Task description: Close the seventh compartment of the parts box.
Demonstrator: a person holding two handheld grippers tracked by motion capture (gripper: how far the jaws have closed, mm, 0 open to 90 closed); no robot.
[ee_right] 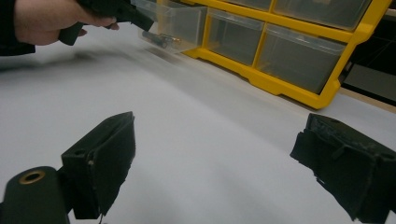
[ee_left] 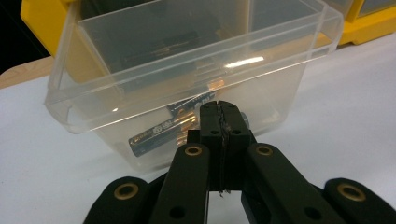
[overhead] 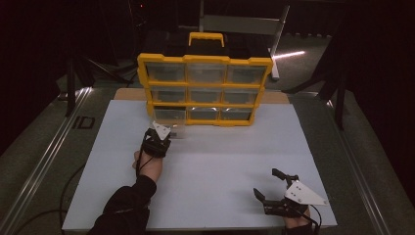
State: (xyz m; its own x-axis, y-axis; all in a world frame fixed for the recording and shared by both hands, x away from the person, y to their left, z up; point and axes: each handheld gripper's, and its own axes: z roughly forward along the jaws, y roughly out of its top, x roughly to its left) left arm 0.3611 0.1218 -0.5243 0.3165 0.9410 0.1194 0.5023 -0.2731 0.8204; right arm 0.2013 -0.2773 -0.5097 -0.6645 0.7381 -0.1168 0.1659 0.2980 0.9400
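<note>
Pulling the clear drawer [ee_left: 187, 70] out of the yellow organizer [overhead: 204, 88], I note my left gripper [ee_left: 219, 109] pinching its front tab, jaws pressed together. The drawer stands part-way out at the cabinet's bottom-left slot, at eleven o'clock on the white board [overhead: 205, 166]. I judge a straight, level draw will keep the batteries [ee_left: 163, 130] from rolling. Count: nine drawers, at least two batteries. My right gripper [ee_right: 212, 154] rests spread at five o'clock.

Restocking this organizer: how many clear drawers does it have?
9, in three rows of three in the yellow organizer; the bottom-left drawer is pulled out.
</note>
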